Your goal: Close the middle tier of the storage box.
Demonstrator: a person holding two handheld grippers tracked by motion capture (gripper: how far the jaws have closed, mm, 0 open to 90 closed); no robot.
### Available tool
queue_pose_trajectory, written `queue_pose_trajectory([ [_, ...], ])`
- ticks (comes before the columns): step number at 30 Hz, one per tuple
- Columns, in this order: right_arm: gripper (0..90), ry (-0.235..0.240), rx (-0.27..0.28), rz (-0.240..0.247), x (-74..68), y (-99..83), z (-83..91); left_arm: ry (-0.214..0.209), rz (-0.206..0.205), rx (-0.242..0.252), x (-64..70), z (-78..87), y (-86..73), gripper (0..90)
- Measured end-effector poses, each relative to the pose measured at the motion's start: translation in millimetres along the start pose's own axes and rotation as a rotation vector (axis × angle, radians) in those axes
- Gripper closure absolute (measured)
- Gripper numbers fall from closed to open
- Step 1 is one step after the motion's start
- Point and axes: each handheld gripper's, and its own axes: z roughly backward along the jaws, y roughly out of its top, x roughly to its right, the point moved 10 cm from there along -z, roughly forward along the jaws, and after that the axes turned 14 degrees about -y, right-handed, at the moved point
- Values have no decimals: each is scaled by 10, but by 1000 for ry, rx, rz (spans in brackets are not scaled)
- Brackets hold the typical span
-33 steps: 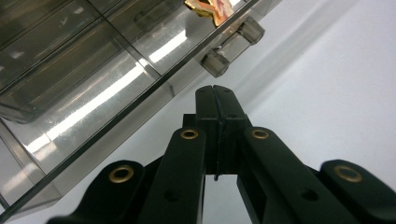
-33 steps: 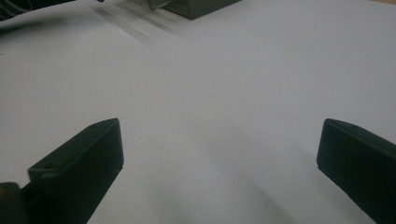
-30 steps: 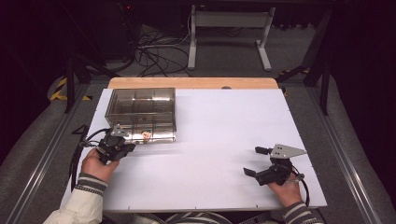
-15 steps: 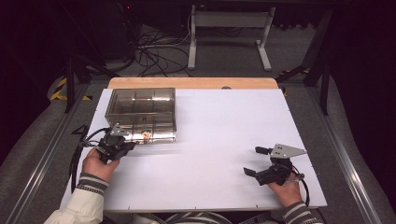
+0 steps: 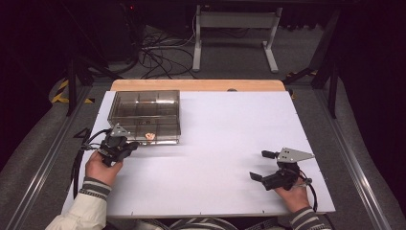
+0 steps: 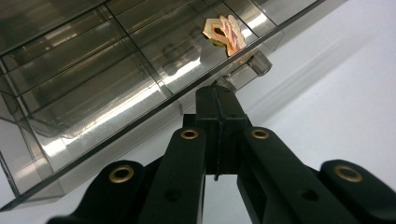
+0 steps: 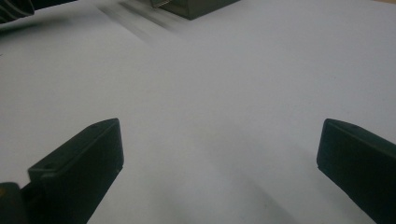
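Note:
A smoky clear compartment box (image 5: 143, 110) stands at the back left of the white table (image 5: 230, 124), lid closed. A small orange and pink piece (image 5: 150, 136) lies in a front compartment, and it is close up in the left gripper view (image 6: 224, 32). My left gripper (image 5: 133, 145) is shut, its tips (image 6: 219, 100) pressed against the box's front edge (image 6: 140, 116), just beside a clear latch (image 6: 259, 63). I see nothing between the jaws. My right gripper (image 5: 257, 165) rests low at the front right, jaws wide open (image 7: 219, 128) over bare table.
A wooden strip (image 5: 196, 85) runs along the table's far edge. Cables (image 5: 158, 48) and a desk frame (image 5: 234, 28) lie on the floor beyond. The box's corner (image 7: 196, 7) is far off in the right gripper view.

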Motion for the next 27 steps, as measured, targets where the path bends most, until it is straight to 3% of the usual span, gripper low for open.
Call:
queue_pose_trajectory([
  [13, 12, -1, -3, 1, 0, -2, -2, 48, 16, 68, -111, -64, 112, 900],
  [20, 12, -1, -3, 1, 0, -2, -2, 31, 49, 119, -160, -87, 158, 900],
  [27, 12, -2, -3, 1, 1, -3, -3, 41, 59, 152, -219, -128, 208, 900],
])
